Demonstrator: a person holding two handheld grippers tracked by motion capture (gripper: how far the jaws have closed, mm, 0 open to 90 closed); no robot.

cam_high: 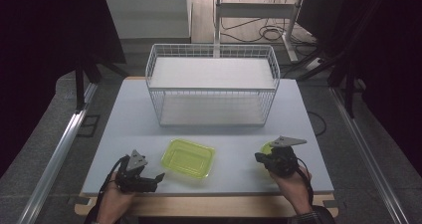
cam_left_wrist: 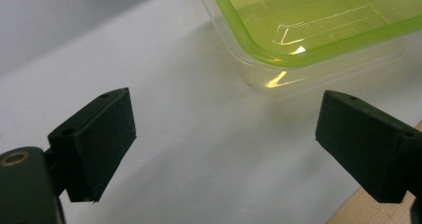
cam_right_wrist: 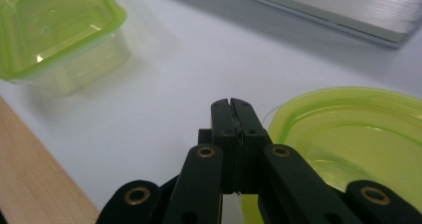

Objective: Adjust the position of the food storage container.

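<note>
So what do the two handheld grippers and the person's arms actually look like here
Both are black handheld tools. The left gripper and right gripper each carry a grey three-cornered plate on top and trail a black cable back along the forearm. The fingers are blocky matte black pads with small holes; on the right gripper, brass-coloured pivot rings mark the black linkage bars. A dark patterned cuff shows at the right wrist.

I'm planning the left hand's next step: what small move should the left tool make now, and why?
Probably ease the left tool forward toward the green container: its jaws stand wide open with nothing between them, and the container's near corner lies just ahead, untouched. The right tool is shut beside the round green dish.
</note>
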